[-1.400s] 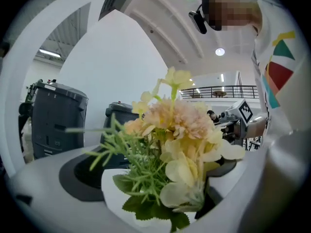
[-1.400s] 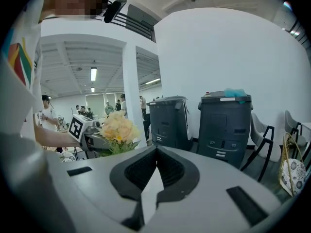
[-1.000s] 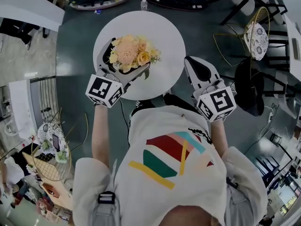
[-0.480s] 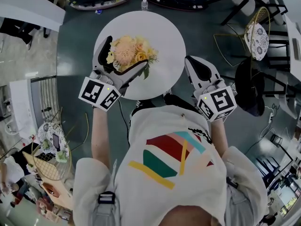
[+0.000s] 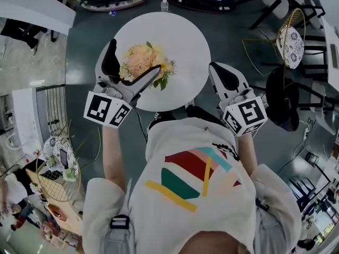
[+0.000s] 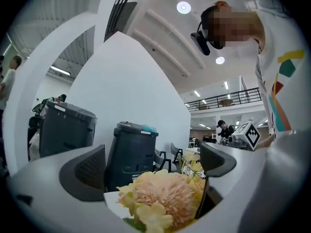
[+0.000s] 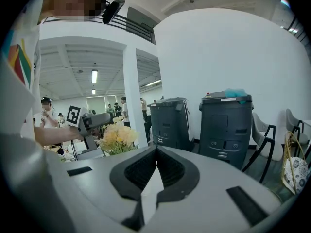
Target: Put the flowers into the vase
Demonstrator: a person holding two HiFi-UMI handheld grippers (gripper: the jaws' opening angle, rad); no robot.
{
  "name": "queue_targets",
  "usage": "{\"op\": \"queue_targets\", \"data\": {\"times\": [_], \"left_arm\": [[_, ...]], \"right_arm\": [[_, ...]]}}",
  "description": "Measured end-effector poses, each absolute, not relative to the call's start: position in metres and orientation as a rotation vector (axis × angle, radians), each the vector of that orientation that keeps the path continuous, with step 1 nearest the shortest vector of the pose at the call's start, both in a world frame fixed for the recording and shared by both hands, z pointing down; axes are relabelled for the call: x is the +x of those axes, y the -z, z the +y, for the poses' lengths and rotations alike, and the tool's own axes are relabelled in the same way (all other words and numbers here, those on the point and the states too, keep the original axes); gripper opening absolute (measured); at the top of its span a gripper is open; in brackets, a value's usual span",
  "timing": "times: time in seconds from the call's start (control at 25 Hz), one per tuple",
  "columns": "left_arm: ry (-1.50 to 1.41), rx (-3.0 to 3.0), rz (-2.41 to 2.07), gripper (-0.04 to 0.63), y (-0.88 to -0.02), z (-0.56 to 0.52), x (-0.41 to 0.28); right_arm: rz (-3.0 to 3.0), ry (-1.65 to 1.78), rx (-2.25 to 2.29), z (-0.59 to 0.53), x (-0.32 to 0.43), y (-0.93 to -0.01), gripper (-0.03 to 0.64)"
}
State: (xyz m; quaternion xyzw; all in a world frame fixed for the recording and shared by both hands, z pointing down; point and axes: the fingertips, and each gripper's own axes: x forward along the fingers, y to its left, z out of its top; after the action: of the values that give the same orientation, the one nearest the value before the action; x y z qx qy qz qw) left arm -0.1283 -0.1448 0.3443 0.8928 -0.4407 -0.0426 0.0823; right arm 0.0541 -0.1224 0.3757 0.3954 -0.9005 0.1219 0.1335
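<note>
While no vase shows in any view, we list the flowers (image 5: 142,61) as upright on the smooth round white counter (image 5: 183,38), between the spread, released left tongs (image 5: 134,56): ruffled peach and yellow heads, green leaves. Right tongs (image 5: 218,71): clenched, empty. We cannot judge whether placement is complete.

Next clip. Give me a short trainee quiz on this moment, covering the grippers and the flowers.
1. True or false: the right gripper is shut and empty.
2. What sits between the open jaws of the left gripper? A) a peach and yellow bouquet B) a bottle C) nothing
3. What shape is the top of the white table?
Key: 1 true; 2 A; 3 round.
</note>
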Motion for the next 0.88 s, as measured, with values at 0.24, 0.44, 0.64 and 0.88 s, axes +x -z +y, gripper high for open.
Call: {"op": "queue_targets", "data": {"times": [0.24,0.44,0.64,0.88], "left_arm": [[0.171,2.660,-1.395,0.588,-0.327,-0.140,-0.147],[0.211,2.663,-1.479,0.588,-0.305,-0.133,-0.160],[0.267,2.682,-1.617,0.586,-0.272,-0.122,-0.178],[0.426,2.652,-1.680,0.584,-0.240,-0.108,-0.191]], "right_arm": [[-2.633,-0.359,1.139,-0.127,0.051,-0.374,0.009],[-2.655,-0.352,1.132,-0.131,0.048,-0.371,0.009],[-2.689,-0.329,1.120,-0.136,0.043,-0.363,0.009],[-2.781,-0.298,1.102,-0.146,0.033,-0.339,0.009]]}}
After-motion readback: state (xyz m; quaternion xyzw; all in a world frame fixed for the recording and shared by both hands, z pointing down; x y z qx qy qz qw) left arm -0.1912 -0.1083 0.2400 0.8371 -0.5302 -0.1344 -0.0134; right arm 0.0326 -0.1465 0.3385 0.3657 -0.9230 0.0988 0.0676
